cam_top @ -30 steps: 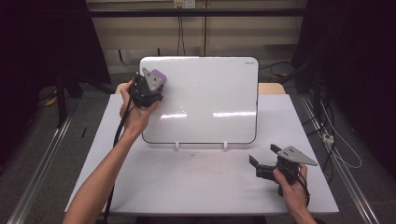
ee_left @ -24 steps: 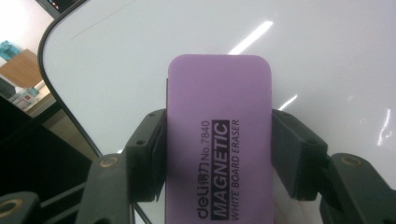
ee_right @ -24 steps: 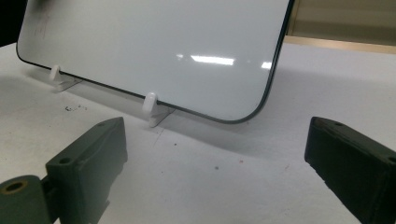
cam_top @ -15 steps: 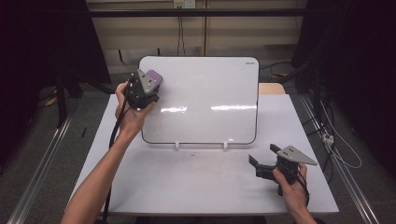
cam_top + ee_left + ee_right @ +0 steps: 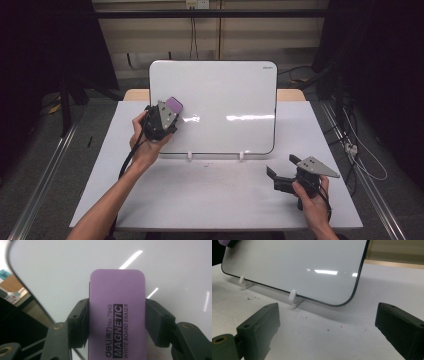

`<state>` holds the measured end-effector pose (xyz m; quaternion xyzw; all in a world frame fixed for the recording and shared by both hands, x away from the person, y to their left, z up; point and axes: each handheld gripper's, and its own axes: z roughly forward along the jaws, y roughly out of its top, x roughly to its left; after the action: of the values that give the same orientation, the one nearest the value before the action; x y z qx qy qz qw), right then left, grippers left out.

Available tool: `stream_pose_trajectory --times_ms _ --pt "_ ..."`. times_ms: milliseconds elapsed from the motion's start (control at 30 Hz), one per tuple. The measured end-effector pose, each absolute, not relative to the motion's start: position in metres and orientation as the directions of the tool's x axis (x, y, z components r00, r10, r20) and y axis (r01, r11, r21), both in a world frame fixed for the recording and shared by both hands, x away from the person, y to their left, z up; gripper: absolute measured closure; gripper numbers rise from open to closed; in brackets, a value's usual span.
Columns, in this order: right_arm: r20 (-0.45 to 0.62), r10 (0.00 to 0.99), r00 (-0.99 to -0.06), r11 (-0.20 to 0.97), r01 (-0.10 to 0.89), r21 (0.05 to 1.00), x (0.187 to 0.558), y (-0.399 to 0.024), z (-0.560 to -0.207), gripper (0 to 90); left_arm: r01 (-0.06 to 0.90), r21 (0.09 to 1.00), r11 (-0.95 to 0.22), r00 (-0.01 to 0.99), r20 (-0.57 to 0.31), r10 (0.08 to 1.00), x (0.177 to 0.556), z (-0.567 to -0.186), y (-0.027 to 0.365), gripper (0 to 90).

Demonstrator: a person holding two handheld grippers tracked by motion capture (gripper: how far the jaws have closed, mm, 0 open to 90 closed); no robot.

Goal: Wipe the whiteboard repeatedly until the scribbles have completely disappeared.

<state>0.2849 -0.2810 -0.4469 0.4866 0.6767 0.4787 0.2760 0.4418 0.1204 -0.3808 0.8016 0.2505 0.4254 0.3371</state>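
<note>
High view, item list — left gripper (image 5: pixel 167 112) clamps a purple eraser (image 5: pixel 174 104) by its long sides, felt face turned to the whiteboard (image 5: pixel 225 95) at its left edge, placed for wiping. Right gripper (image 5: pixel 282 172) rests on the table (image 5: pixel 210 195), jaws wide and empty — parked clear of the board's stand clips (image 5: pixel 241 156).

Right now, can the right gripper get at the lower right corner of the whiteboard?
Probably yes: the right gripper rests open on the table, with bare tabletop between it and the whiteboard corner.
</note>
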Motion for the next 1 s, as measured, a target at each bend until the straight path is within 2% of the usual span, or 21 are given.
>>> stream_pose_trajectory --times_ms 100,400,533,733,867,1000 --pt "0.093 0.923 -0.375 0.069 0.396 0.916 0.286 -0.281 -0.447 5.5 0.116 0.764 -0.635 0.525 0.496 0.692 0.443 -0.381 0.123 41.4" --pt "0.1 0.926 -0.365 0.06 0.403 0.913 0.287 -0.282 -0.448 5.4 0.148 0.775 -0.614 0.452 0.499 0.74 0.472 -0.35 0.141 41.4" --pt "0.097 0.924 -0.371 0.064 0.399 0.915 0.286 -0.281 -0.448 5.4 0.126 0.761 -0.636 0.451 0.527 0.72 0.465 -0.358 0.135 41.4" --pt "0.094 0.924 -0.37 0.065 0.396 0.916 0.285 -0.281 -0.447 5.4 0.115 0.752 -0.649 0.509 0.516 0.689 0.44 -0.384 0.13 41.4" --pt "0.095 0.924 -0.37 0.066 0.399 0.914 0.285 -0.281 -0.447 5.4 0.091 0.725 -0.683 0.536 0.542 0.647 0.421 -0.403 0.125 41.4" --pt "0.093 0.922 -0.376 0.071 0.399 0.914 0.286 -0.28 -0.448 5.4 0.103 0.733 -0.672 0.552 0.52 0.652 0.423 -0.402 0.128 41.4"
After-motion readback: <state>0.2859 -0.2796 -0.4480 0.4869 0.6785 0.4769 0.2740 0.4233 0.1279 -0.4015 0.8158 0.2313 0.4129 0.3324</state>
